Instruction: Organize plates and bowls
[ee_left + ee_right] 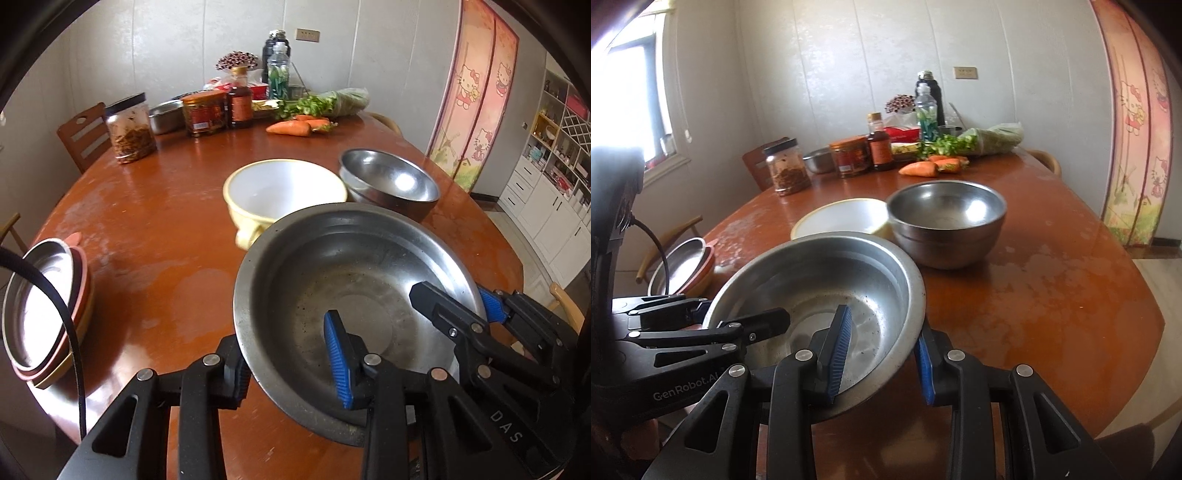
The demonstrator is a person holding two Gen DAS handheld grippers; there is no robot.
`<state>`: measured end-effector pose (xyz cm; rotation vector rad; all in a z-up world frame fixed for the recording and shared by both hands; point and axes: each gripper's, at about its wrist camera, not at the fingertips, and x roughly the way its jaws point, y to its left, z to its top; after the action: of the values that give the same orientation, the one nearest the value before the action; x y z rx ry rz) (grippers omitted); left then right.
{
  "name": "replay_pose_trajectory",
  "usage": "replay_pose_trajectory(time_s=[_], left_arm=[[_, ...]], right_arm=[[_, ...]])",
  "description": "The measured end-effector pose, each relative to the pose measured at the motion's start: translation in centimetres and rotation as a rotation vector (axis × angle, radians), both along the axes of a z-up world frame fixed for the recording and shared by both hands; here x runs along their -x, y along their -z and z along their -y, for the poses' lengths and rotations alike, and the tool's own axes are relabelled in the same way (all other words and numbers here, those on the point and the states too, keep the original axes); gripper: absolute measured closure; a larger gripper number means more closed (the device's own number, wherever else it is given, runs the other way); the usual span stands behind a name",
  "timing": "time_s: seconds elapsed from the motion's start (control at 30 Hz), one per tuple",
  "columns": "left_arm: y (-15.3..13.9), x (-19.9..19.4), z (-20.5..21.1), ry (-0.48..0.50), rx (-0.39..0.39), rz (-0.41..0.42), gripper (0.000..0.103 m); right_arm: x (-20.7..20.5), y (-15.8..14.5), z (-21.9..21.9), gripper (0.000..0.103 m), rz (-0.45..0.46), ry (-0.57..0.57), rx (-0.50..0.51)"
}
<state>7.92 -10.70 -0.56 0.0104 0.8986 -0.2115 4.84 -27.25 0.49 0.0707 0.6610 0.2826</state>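
Above the near edge of the brown oval table, both grippers are holding one wide, shallow steel basin, each clamped on its rim. The left gripper is pinching the near-left rim, one blue pad inside the basin and the other finger outside under the lip. The right gripper is pinching the opposite side the same way, its jaws narrow with the thin steel wall between the pads. In the left wrist view the basin appears lifted and tilted, its far rim overlapping the cream ceramic bowl; whether it is fully clear of the table cannot be told. Key relation: the nested steel mixing bowls are sitting ahead and to the right of the basin, nearer the right gripper; the cream bowl is directly ahead, just beside those steel bowls; the stack of plates topped by a steel plate is lying well to the left, nearer the left gripper. Judgement: the basin is a bowl-type item, so the coming carry is probably forward-right toward the steel bowls. Risk: the basin is wider than either bowl, so nesting it on top may sit unstable.
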Motion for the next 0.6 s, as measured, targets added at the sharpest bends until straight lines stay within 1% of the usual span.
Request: replay_pose_trajectory(time_s=[0.13, 0.3, 0.4, 0.53, 0.6], left_arm=[[0.0, 0.8, -1.3, -0.018, 0.001, 0.001, 0.066], [0.6, 1.5, -2.5, -0.036, 0.002, -0.014, 0.066], [0.8, 1.7, -3.0, -0.047, 0.001, -0.014, 0.066], [1.2, 1.9, -3.2, -0.051, -0.004, -0.023, 0.066], [1.2, 2.0, -3.2, -0.049, -0.001, -0.025, 0.066]], right_arm=[[0.5, -0.4, -1.4, 0.069, 0.006, -0.029, 0.013], [0.8, -0.1, -2.4, 0.069, -0.021, -0.055, 0.010], [1.0, 0.1, -3.1, 0.069, -0.033, -0.066, 0.013], [1.3, 0.3, -4.0, 0.068, -0.038, -0.074, 0.055], [1.4, 0.3, -3.9, 0.068, -0.041, -0.079, 0.049]])
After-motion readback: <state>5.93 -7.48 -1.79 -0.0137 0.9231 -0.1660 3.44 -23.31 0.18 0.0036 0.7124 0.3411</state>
